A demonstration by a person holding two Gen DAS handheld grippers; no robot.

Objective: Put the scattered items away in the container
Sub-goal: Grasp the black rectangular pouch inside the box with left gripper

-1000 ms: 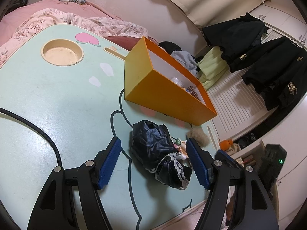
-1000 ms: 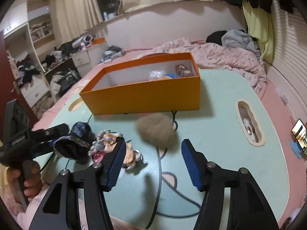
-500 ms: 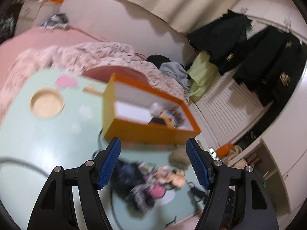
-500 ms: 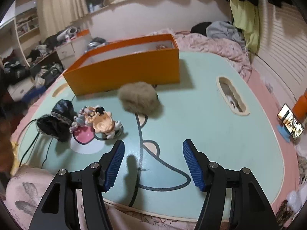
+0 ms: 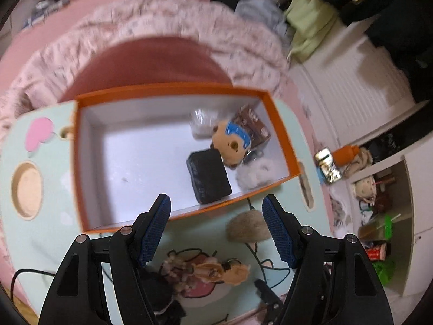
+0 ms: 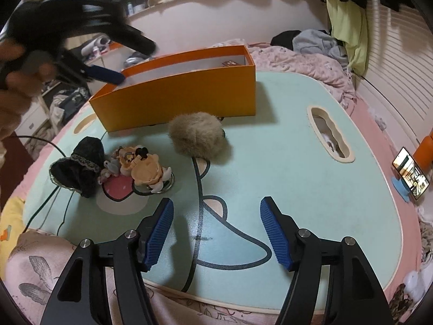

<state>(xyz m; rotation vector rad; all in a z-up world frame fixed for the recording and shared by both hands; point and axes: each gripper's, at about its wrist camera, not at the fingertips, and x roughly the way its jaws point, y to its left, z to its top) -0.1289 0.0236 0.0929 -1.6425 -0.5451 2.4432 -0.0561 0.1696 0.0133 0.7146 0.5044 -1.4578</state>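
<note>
our left hand-held gripper point(image 5: 216, 233) has swung up from the black lace pouch point(image 6: 78, 166) and now hangs over the orange box point(image 5: 281, 135), looking down into it, jaws wide and empty. the pouch was between its pads a second ago; it lies on the tabletop point(image 6: 284, 162) as before, so no grasp was made there. in the box we see a bear plush point(image 5: 230, 142), a black case point(image 5: 209, 178), a brown carton point(image 5: 253, 124), a clear packet point(image 5: 201, 124) and a pale fluffy thing point(image 5: 259, 172), all at one end. our right hand-held gripper point(image 6: 215, 233) has drawn back a little from the figurine point(image 6: 143, 169); its jaws have just been opening, nothing between them, now wide over bare tabletop. left outside: pouch, figurine touching it, and the tan fur ball point(image 6: 197, 136) just beside the box's near wall. we judge three items remain, and both grippers are free to take one; the fur ball looks the easiest for the right.
</note>
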